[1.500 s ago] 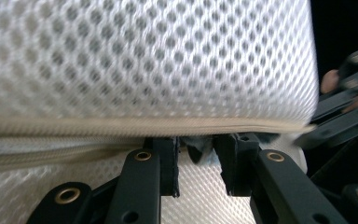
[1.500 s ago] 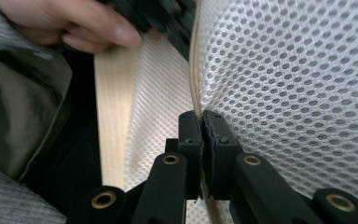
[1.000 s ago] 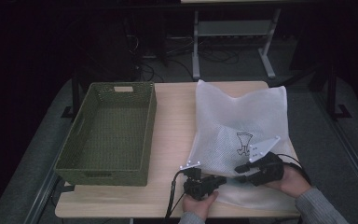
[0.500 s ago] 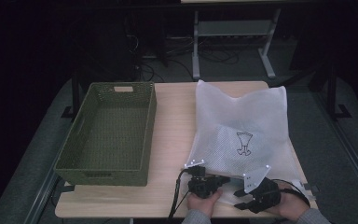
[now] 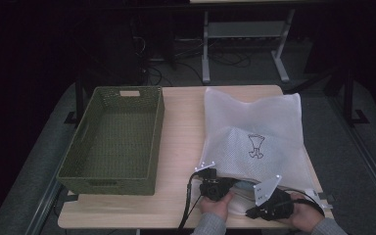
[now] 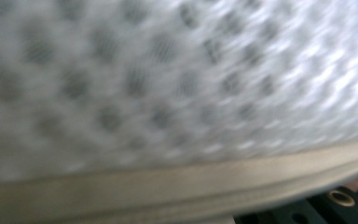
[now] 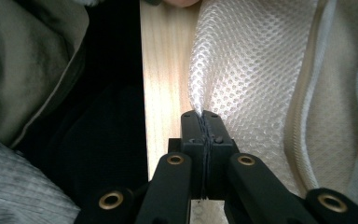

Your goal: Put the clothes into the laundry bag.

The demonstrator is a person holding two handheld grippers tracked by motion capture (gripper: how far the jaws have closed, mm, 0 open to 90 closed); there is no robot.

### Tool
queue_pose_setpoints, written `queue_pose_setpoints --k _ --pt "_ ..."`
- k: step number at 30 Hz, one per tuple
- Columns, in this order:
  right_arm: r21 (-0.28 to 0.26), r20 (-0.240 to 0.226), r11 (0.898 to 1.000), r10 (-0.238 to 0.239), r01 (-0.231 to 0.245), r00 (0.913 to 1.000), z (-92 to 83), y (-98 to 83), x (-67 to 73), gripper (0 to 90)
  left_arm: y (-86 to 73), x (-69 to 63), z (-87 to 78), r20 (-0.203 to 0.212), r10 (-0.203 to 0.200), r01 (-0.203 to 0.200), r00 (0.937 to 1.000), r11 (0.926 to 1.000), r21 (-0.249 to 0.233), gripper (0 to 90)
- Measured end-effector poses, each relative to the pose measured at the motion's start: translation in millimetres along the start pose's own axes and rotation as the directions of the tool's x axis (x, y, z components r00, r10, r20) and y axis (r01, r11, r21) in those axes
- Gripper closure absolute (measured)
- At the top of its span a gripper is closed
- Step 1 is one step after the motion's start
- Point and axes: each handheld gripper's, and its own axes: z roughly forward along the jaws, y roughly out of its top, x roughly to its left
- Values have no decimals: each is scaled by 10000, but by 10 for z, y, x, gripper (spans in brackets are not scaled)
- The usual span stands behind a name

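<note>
- High view: dim room, black surroundings; only the bench (image 5: 181,122) is softly lit.
- Left gripper view: mesh bag (image 6: 177,84) heavily blurred.
- Right gripper view: sharp, dark left side.

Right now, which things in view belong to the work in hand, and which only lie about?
In the work:
- white mesh bag, near edge held
- left tongs, shut on the bag's edge
- right tongs, shut on a fold of the mesh

Lying about:
- green woven basket, empty, left of the bag
- wooden table, only bearing both

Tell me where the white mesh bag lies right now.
In the high view, the white mesh bag lies on the table's right half, beside the green basket.
</note>
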Motion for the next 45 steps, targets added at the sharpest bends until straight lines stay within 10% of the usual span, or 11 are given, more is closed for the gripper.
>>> queue_pose_setpoints --k 11,27,45 --pt "-208 65 9991 377 -376 9993 -72 5 -44 735 -60 -37 -217 166 425 -433 9990 9979 480 578" --pt "-1263 1586 9910 641 -441 9853 -612 270 -169 628 3 56 -535 137 595 -604 9981 9951 777 614" --pt "-1270 1577 9894 896 -698 9834 -609 402 -356 595 43 91 -677 235 842 -863 9962 9899 1124 614"
